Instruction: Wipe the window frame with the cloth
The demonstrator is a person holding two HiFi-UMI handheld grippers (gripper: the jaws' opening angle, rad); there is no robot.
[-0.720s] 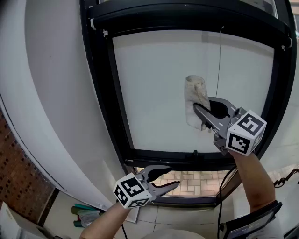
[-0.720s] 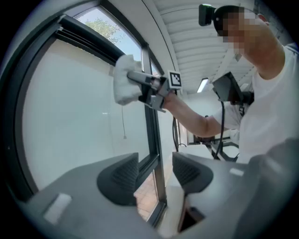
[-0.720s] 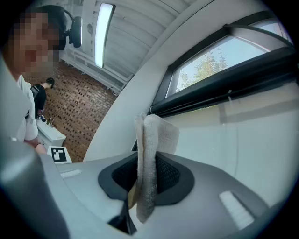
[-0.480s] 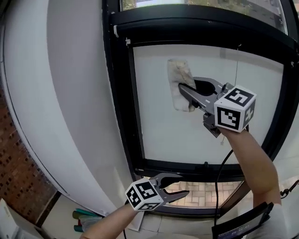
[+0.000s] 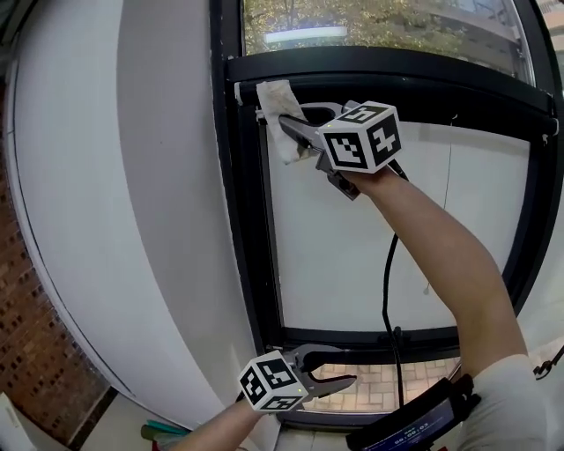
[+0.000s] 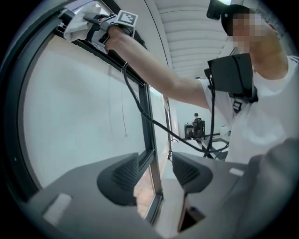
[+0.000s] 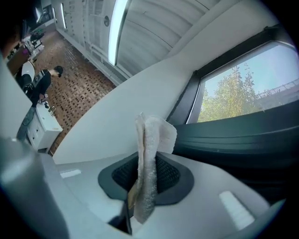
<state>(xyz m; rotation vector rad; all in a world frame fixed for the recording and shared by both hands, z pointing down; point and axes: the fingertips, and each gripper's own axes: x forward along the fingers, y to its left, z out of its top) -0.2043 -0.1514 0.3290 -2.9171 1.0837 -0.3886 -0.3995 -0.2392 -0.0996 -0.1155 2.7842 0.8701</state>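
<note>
A folded off-white cloth (image 5: 280,114) is pinched in my right gripper (image 5: 295,128), which is raised to the upper left corner of the black window frame (image 5: 242,194). The cloth lies against the frame's horizontal bar (image 5: 441,75). In the right gripper view the cloth (image 7: 148,168) stands upright between the shut jaws, with the dark bar (image 7: 243,140) just beyond. My left gripper (image 5: 339,368) hangs low by the frame's bottom rail (image 5: 352,336), jaws open and empty. The left gripper view shows its own pads (image 6: 122,176) apart and the right gripper (image 6: 96,28) far up.
A white blind (image 5: 397,229) covers the lower pane, with a thin cord (image 5: 449,211) hanging at its right. A white wall (image 5: 123,220) curves to the left of the frame. A black cable (image 5: 386,282) runs down from the right gripper. Trees show through the upper pane (image 5: 370,22).
My right gripper has carried the cloth up and to the left, from the middle of the blind to the frame's upper left corner. The left gripper has stayed low and open.
</note>
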